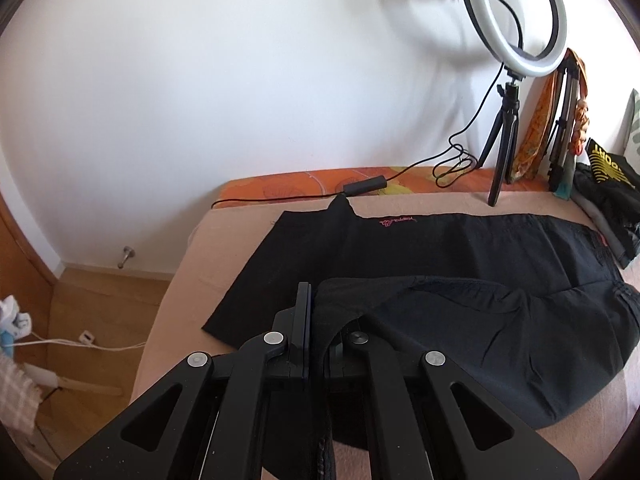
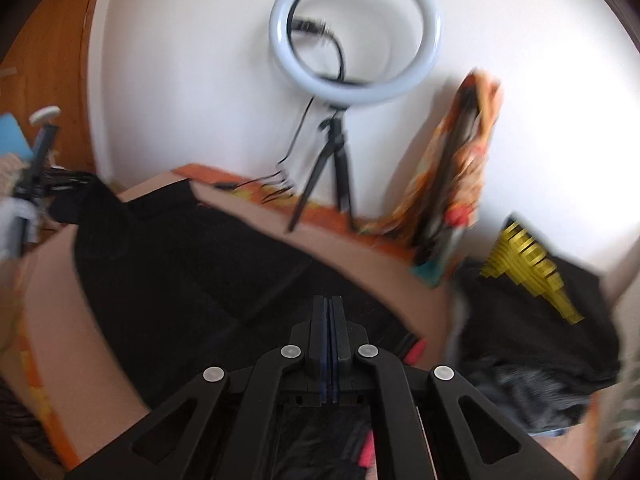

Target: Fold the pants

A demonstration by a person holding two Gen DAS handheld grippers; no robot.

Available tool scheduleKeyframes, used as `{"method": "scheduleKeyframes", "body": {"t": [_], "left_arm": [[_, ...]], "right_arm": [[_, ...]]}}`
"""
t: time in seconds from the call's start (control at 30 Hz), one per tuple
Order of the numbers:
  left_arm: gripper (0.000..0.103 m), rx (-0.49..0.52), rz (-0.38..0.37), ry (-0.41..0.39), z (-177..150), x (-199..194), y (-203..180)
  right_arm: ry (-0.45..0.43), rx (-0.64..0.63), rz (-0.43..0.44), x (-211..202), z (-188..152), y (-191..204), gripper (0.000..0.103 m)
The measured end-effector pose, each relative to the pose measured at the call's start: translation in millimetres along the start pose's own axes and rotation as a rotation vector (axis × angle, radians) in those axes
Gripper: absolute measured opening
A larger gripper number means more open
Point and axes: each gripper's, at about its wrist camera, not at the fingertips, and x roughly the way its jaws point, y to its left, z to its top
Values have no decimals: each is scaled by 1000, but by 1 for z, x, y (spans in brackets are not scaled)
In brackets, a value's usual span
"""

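Carrying the near leg of the black pants (image 1: pixel 460 248) over the far leg on the bed (image 1: pixel 192 288) calls for both hands travelling level and together. The left hand-held gripper (image 1: pixel 320 312) is clamped on a fold of cloth; the right hand-held gripper (image 2: pixel 329 320) has its jaws closed, cloth seemingly pinched beneath. Edges should meet before release, short of the ring light (image 1: pixel 516 20).

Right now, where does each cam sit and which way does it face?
Left wrist: on the left gripper, angled down along its fingers at the pants on the bed; fingers shut on a fold.
Right wrist: on the right gripper, angled down over the pants; blurred; fingers shut.
Shared: pants, ring light, wall.
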Motion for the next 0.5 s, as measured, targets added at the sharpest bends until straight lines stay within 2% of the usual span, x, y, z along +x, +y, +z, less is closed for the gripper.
{"method": "scheduleKeyframes", "body": {"t": [0.03, 0.07, 0.1, 0.2, 0.3, 0.37, 0.5], "left_arm": [[2, 2, -2, 6, 0, 4, 0], [2, 2, -4, 11, 0, 8, 0], [2, 3, -6, 18, 0, 13, 0], [2, 5, -6, 32, -2, 21, 1], [3, 4, -6, 42, -3, 26, 1], [3, 7, -5, 48, -2, 28, 0], [2, 13, -1, 52, -1, 29, -3]], "right_arm": [[31, 17, 13, 4, -7, -6, 21], [62, 40, 24, 7, -16, -13, 45], [91, 84, 37, 8, -26, -24, 51], [159, 225, 62, 10, -52, -55, 53], [214, 375, 71, 10, -79, -82, 62], [239, 485, 130, 12, -93, -96, 65], [272, 542, 228, 23, -101, -96, 65]]}}
